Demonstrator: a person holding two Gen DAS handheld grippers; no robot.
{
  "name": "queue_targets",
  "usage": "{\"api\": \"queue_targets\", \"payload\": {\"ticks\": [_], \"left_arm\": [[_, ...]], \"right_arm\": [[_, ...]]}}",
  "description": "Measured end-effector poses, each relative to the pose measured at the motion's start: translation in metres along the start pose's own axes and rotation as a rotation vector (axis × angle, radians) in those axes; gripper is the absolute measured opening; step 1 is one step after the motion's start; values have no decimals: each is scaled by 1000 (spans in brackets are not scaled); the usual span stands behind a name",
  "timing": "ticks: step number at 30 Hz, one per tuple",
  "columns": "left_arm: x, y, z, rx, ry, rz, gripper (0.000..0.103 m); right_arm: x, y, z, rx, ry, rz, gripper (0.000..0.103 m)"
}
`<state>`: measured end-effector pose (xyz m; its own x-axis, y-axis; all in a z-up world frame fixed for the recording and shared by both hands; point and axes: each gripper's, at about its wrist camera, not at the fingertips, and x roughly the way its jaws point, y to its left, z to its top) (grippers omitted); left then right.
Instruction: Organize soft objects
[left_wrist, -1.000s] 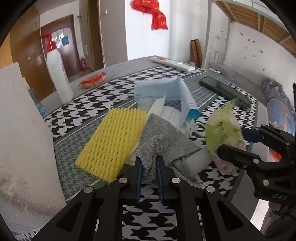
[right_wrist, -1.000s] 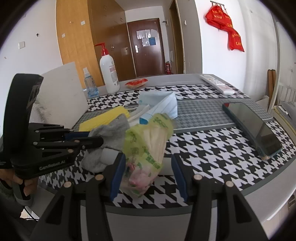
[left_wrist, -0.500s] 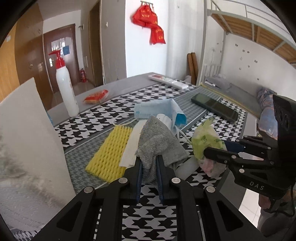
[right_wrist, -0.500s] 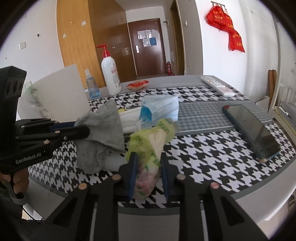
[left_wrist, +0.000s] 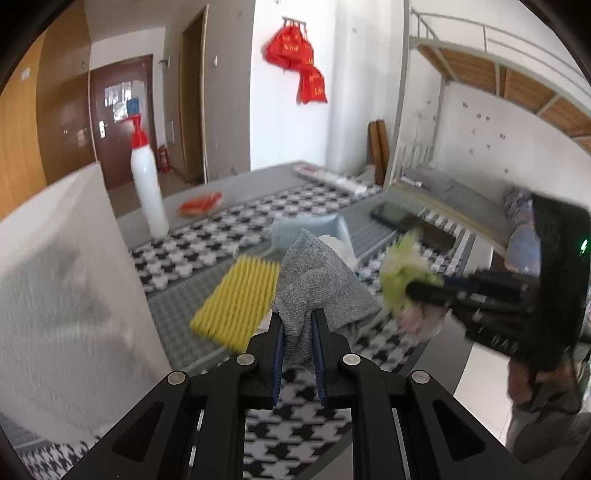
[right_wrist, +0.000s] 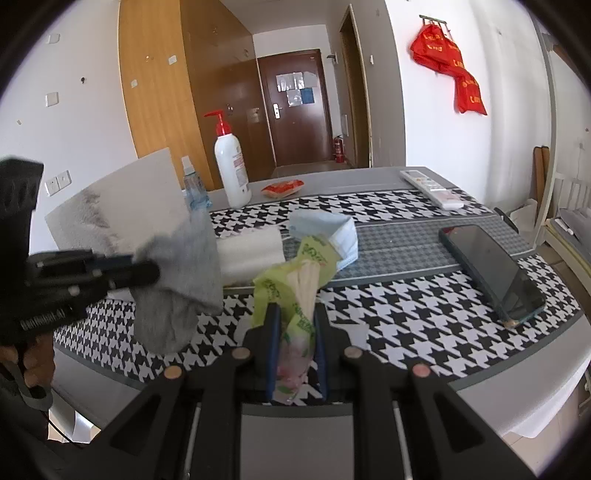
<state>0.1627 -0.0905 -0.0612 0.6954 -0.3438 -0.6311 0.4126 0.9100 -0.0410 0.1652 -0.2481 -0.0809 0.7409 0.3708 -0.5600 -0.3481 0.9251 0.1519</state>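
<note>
Left wrist view shows my left gripper (left_wrist: 298, 325) clamped on a grey knitted cloth (left_wrist: 317, 291), which looks like a sock. Its two black fingers with blue pads pinch the lower fold, and the rest of the cloth stands up above the black and white houndstooth tablecloth (left_wrist: 295, 435), lifted clear of it. Behind the cloth a yellow ribbed foam pad (left_wrist: 236, 302) lies flat on the grey band of the table. A pale blue face mask (left_wrist: 306, 229) lies further back, and a white pump bottle with a red top (left_wrist: 147, 184) stands at the far left edge. A white foam board (left_wrist: 55, 295) leans at my left side.

From the right wrist view, my right gripper (right_wrist: 295, 332) is closing on a thin green plastic bag (right_wrist: 295, 295) with pale sticks and something pink inside. The bag sits between the jaws and the pads press its lower part, so it is squeezed narrow. Its top stands up over the near edge of the table, just in front of the mask (right_wrist: 328, 229). A white paper roll (right_wrist: 251, 251) lies behind the sock (right_wrist: 181, 273). A dark phone (right_wrist: 491, 273) lies well apart at the right, and a white remote control (right_wrist: 430, 186) is at the far edge.
</note>
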Motion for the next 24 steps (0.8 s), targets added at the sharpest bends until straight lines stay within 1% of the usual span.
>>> {"api": "queue_targets", "payload": {"ticks": [2, 3, 6, 7, 8, 9, 14, 17, 21, 24], "left_arm": [[3, 2, -8, 1, 20, 28, 16], [3, 2, -10, 0, 25, 39, 19], [1, 4, -16, 7, 30, 73, 33], [0, 4, -17, 13, 33, 89, 48], [-1, 3, -19, 17, 29, 96, 60], [-2, 2, -22, 22, 21, 94, 63], [5, -13, -31, 69, 50, 50, 64], [14, -23, -37, 99, 82, 40, 64], [28, -25, -38, 93, 121, 34, 64], [35, -21, -40, 79, 144, 34, 57]], "right_arm": [[1, 1, -2, 1, 5, 2, 21], [2, 1, -2, 1, 8, -1, 21], [3, 2, -5, 1, 15, 0, 21], [3, 4, -5, 1, 16, -1, 21], [4, 4, -5, 1, 16, 0, 21], [4, 4, -5, 1, 18, 1, 21], [3, 5, -6, 5, 27, -3, 21], [3, 4, -7, 7, 29, -4, 21], [4, 4, -9, 10, 35, -3, 21], [4, 3, -10, 12, 39, -6, 21]]}}
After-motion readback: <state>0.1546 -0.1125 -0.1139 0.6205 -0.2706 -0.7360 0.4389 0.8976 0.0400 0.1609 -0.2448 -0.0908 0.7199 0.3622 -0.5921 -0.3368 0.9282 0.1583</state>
